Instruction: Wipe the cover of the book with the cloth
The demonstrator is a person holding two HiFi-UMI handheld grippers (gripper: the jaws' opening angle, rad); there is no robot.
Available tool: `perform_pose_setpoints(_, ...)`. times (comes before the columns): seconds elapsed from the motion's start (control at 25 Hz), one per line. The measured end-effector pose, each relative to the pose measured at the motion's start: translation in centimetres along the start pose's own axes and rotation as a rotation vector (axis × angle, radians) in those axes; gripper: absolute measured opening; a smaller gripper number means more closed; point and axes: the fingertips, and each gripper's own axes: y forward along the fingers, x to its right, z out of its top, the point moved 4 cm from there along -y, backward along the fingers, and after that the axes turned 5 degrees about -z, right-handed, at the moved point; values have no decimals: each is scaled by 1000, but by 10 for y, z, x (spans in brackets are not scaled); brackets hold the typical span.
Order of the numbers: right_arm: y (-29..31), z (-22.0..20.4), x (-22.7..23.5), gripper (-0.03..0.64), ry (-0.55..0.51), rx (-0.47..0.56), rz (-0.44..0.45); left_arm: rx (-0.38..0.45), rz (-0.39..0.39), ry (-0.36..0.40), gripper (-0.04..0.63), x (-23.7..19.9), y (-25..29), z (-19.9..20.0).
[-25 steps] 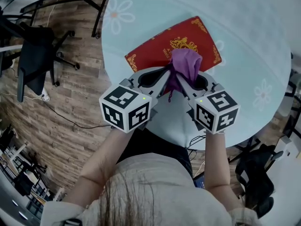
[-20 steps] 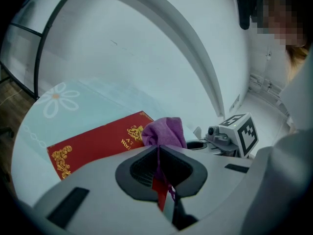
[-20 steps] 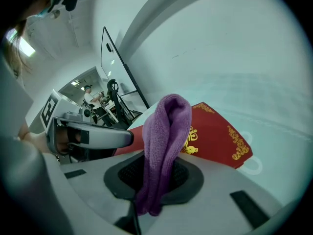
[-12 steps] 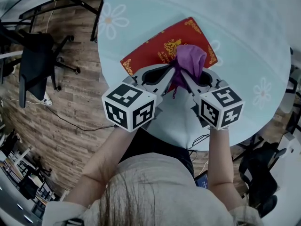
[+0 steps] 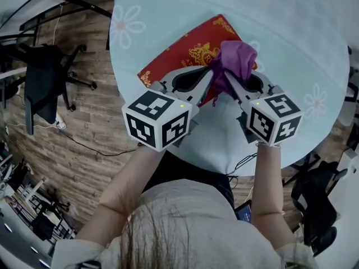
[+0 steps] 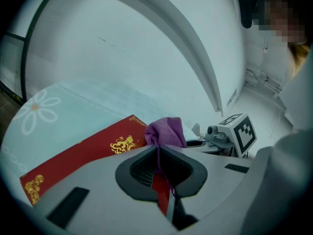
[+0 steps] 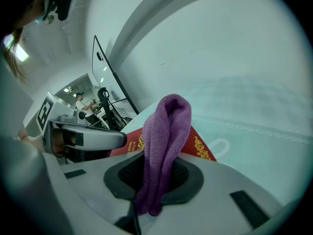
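Fingers (image 6: 93,180) of left gripper (image 5: 215,77), right gripper (image 5: 225,79) pinching cloth (image 5: 238,58), over book (image 5: 179,58)

The purple cloth (image 7: 164,146) is a soft, fuzzy knit, fully matt. The book (image 5: 179,55) has a smooth red cover with a faint sheen and shinier gilt ornament. The left gripper (image 6: 159,148) and right gripper (image 7: 156,155) have smooth, matt grey plastic shells with black ribbed pads (image 6: 142,169). The table (image 5: 303,32) covering looks smooth and matt. At the left, the floor (image 5: 84,122) is grained wood plank.
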Motion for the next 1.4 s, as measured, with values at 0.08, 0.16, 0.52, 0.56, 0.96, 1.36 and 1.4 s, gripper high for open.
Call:
perform_pose_setpoints(0.08,-4,2,7,77,7,9,-13,-6,2,8,32,3,4,1)
perform_pose_setpoints(0.16,-7,4,15,77,13,17,-29,-13,2,15,31,5,7,2)
perform_pose_setpoints(0.52,-10,10,35,77,52,45,-76,-38,-24,33,31,6,18,7)
perform_pose_setpoints(0.56,-11,11,37,77,56,50,-82,-40,-28,36,32,7,19,7)
perform_pose_setpoints(0.96,-23,12,50,77,89,100,-178,-35,-50,37,31,10,18,7)
perform_pose_setpoints(1.36,-26,29,23,77,31,132,-155,34,-51,20,31,5,-9,12)
perform_pose_setpoints(1.4,-25,30,18,77,23,133,-149,45,-53,14,31,4,-14,13)
